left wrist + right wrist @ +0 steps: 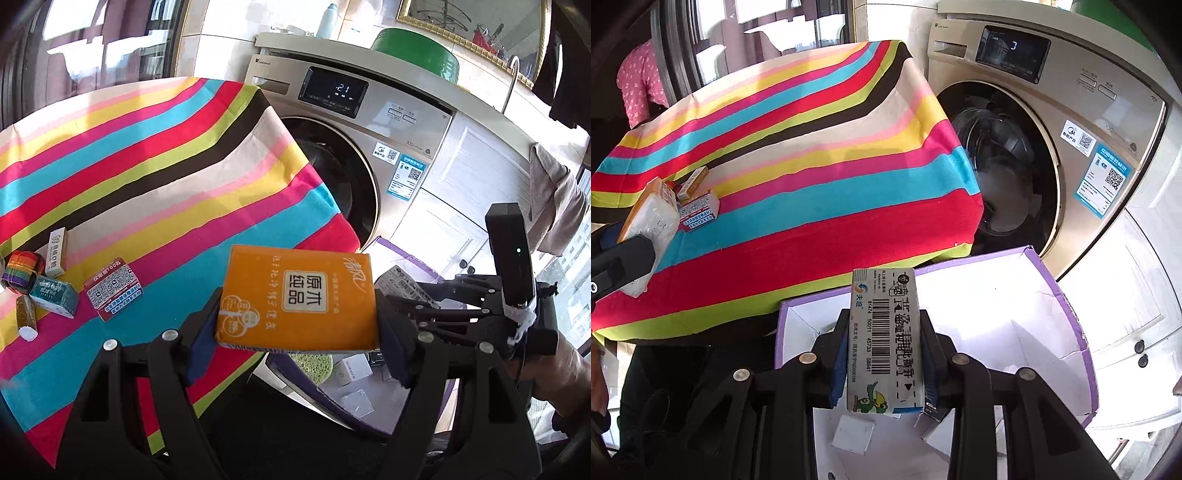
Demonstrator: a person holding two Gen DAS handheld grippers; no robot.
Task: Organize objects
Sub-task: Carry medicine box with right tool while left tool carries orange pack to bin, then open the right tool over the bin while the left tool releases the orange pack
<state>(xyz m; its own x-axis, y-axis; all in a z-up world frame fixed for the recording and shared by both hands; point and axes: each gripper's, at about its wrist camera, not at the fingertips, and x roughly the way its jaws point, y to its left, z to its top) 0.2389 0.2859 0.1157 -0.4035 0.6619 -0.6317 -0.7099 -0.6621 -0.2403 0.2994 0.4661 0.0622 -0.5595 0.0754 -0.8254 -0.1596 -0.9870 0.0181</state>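
My left gripper [297, 325] is shut on an orange tissue pack [299, 295], held in the air off the right edge of the striped table [147, 166]; the pack also shows in the right wrist view [652, 210]. My right gripper [884, 350] is shut on a grey barcode box [882, 339], held above the open purple-edged cardboard box [1071, 314]. The right gripper shows in the left wrist view [424, 306] to the right of the tissue pack. Small boxes [112, 288], a teal box [55, 297], a rainbow block [22, 271] and a brown roll [26, 317] lie on the table's left part.
A washing machine [369, 122] with its door open stands behind the table. White cabinets [1126, 277] are to its right. The purple box holds small white boxes [853, 434] and a green sponge [308, 365]. A green basin [417, 55] sits on the machine.
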